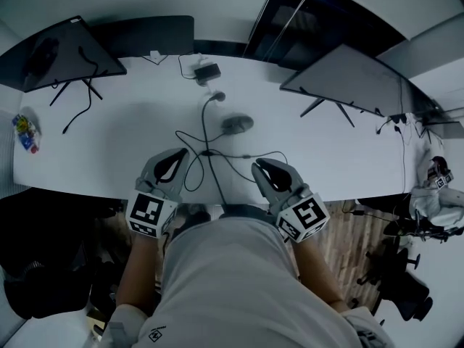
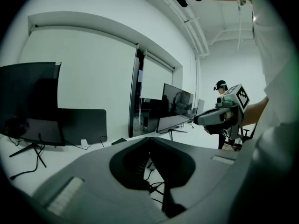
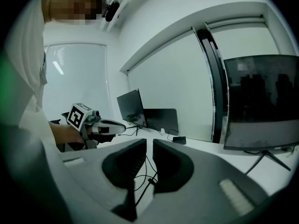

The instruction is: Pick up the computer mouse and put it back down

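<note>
Computer mouse [image 1: 237,124] lies flat on the white desk [image 1: 109,136] with neither gripper touching it, and cable loops [image 1: 194,167] lie between it and both grippers; judged: pick-up not yet begun. Left gripper [image 1: 181,153] is on the near-left side of the mouse and well apart from it, jaws pressed together and empty, so it reads as parked clear rather than set for a grasp. Right gripper [image 1: 258,167] is on the near-right side of the mouse, also apart, jaws only a narrow slit apart with nothing between them. That gap is too narrow to straddle the mouse, so they would have to widen first.
</note>
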